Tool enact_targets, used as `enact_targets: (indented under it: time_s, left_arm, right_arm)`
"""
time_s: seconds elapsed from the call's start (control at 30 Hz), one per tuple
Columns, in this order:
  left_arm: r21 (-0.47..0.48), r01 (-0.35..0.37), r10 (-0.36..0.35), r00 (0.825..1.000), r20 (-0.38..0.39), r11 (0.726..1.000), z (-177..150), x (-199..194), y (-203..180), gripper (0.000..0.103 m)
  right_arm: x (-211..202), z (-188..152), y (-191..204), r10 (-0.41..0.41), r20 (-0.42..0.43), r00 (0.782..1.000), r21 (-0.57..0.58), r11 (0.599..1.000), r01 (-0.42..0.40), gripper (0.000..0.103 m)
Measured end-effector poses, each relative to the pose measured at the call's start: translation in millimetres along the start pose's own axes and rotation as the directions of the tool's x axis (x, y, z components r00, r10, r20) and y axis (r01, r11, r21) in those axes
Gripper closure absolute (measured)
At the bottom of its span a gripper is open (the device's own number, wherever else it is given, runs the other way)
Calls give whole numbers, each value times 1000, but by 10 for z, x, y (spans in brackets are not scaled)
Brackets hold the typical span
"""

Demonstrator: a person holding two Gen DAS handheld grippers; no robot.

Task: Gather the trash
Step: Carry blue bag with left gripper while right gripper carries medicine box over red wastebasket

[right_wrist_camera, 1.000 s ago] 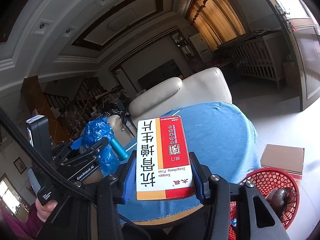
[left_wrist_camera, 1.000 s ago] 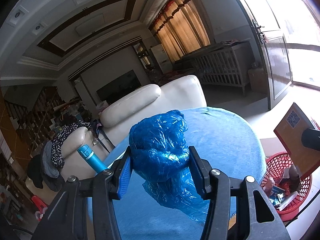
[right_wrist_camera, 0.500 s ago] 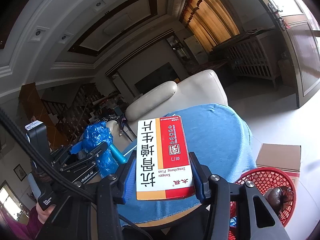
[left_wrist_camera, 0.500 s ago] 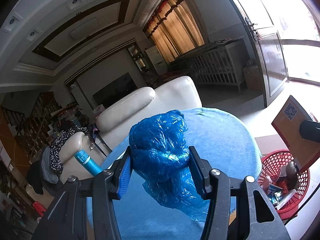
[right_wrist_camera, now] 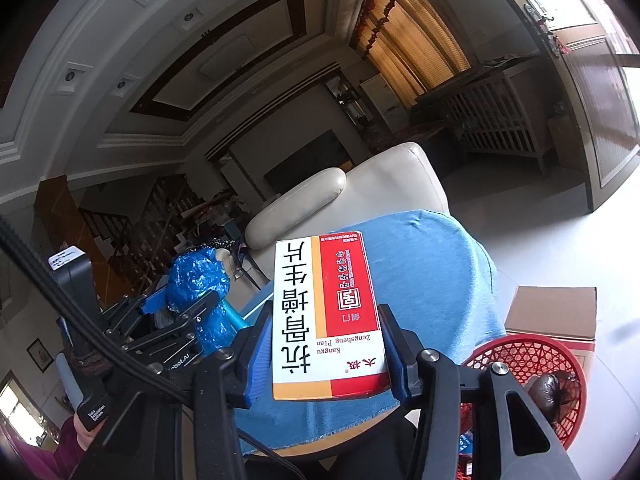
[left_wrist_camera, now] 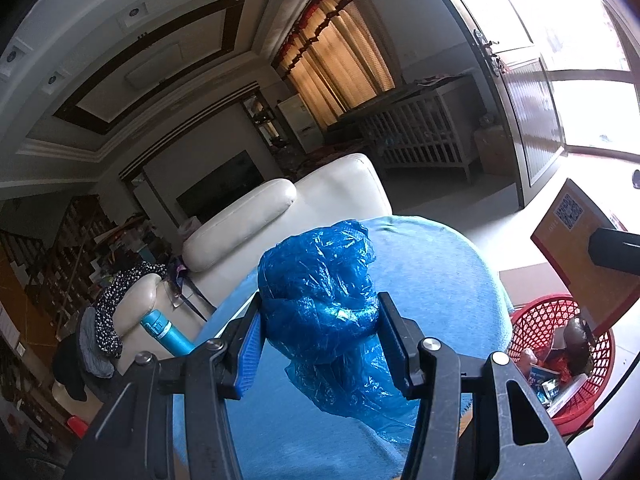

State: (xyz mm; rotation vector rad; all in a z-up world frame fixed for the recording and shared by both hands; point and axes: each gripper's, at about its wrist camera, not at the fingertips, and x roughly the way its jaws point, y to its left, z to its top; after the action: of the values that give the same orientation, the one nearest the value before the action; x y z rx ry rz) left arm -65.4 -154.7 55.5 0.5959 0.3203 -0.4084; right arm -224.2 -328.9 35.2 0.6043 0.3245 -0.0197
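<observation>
Holding two pieces of trash at once, you have each gripper clamped on its own load. Your left gripper [left_wrist_camera: 320, 336] pinches the blue plastic bag [left_wrist_camera: 320, 300] at a bunched waist, with a crumpled head bulging above the pads and a loose tail hanging below. That bag looks very light, soft and slick; it gives under the pads and could creep out if you relax, so the gathered, thickest wad is the right place to grip, not the trailing film. The tail may also snag on a rim as you lower it.

Your right gripper [right_wrist_camera: 324, 344] squeezes the medicine box [right_wrist_camera: 326, 312] across its two long edges near its lower end, the printed face turned up toward the camera. It looks like thin card, light and probably empty, stiff along its length but easy to crush sideways, so a gentle hold is enough. Most of it juts out past the pads, so a quick swing could lever it loose; a grip nearer the middle would be steadier.

Beyond the fingers lies the table under a blue cloth [left_wrist_camera: 440, 280], which both loads hang clear of. To the right of the table, on the floor, stands the red basket [right_wrist_camera: 520, 356], already holding other rubbish, with a cardboard box [right_wrist_camera: 552, 312] just behind it. The basket looks like your drop point, with the medicine box the nearer of the two loads.
</observation>
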Motion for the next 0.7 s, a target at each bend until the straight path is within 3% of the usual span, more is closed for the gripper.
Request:
enact_targets:
  time_s: [0.7]
  left_arm:
    - [44,35,-35,999,-9,998,67,6,-157,48]
  right_arm:
    - [-130,37,-65,-30,15,999,36,999,29,52]
